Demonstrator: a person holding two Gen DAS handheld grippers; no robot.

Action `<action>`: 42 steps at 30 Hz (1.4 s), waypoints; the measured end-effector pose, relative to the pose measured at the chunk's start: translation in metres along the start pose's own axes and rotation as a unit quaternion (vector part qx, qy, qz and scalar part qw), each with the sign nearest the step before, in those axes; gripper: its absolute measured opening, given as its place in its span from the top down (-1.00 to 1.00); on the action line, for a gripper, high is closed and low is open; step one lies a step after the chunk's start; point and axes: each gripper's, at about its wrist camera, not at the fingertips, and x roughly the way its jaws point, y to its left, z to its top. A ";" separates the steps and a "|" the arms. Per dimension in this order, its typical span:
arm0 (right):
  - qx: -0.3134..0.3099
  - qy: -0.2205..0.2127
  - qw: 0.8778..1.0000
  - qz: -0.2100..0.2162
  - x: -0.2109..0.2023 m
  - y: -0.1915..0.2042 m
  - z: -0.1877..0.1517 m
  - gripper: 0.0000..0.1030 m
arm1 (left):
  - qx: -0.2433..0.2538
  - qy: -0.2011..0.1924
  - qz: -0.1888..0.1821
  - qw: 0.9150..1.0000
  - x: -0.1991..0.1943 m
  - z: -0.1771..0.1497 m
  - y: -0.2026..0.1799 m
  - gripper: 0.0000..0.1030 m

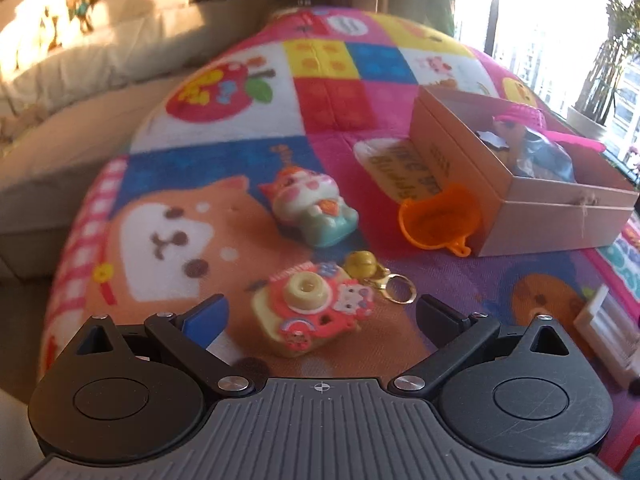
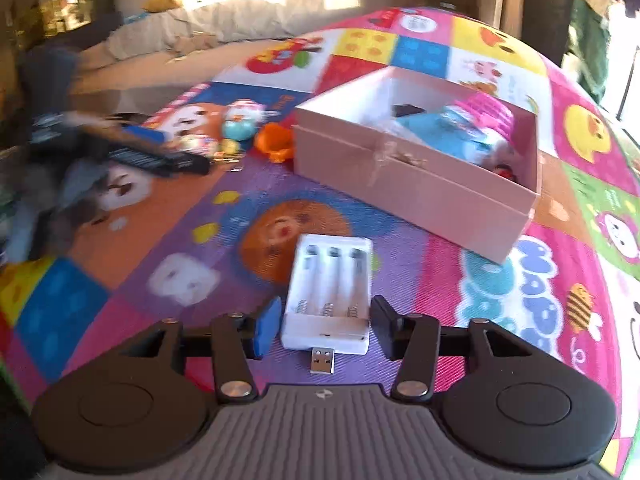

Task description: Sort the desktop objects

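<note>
Your right tongs (image 2: pixel 324 328) stand half open astride the white plastic battery charger with a USB plug (image 2: pixel 328 300), pads just beside its sides, not yet pressing. Centre the pads on its long edges, then close squarely before lifting. The charger lies just in front of the open pink cardboard box (image 2: pixel 416 188). Your left tongs (image 1: pixel 320 316) gape wide and empty over the pink-and-yellow toy camera keychain (image 1: pixel 312 308), well left of that box; lower them straight.

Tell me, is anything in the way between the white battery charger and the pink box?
Nothing visible is. The white battery charger lies between the right gripper's fingers, and only bare play mat shows between it and the pink box. The box's near wall must be cleared.
</note>
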 end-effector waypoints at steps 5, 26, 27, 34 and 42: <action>-0.005 -0.020 1.000 0.003 0.000 0.009 0.002 -0.34 | 0.003 0.012 -0.038 0.999 -0.005 -0.002 -0.014 -0.99; 0.054 -0.117 0.986 -0.107 -0.017 -0.057 0.079 -0.08 | 0.042 -0.020 -0.060 0.997 -0.001 -0.014 -0.042 -0.97; 0.077 -0.116 0.984 -0.113 -0.012 -0.073 0.094 -0.06 | 0.045 -0.021 -0.058 0.997 -0.002 -0.017 -0.044 -0.97; 0.165 -0.086 0.974 -0.130 0.050 -0.155 0.165 0.19 | 0.030 -0.031 -0.072 0.996 -0.005 -0.019 -0.038 -0.97; 0.143 -0.027 0.981 -0.130 0.099 -0.163 0.169 0.22 | 0.013 -0.036 -0.089 0.995 -0.006 -0.020 -0.032 -0.98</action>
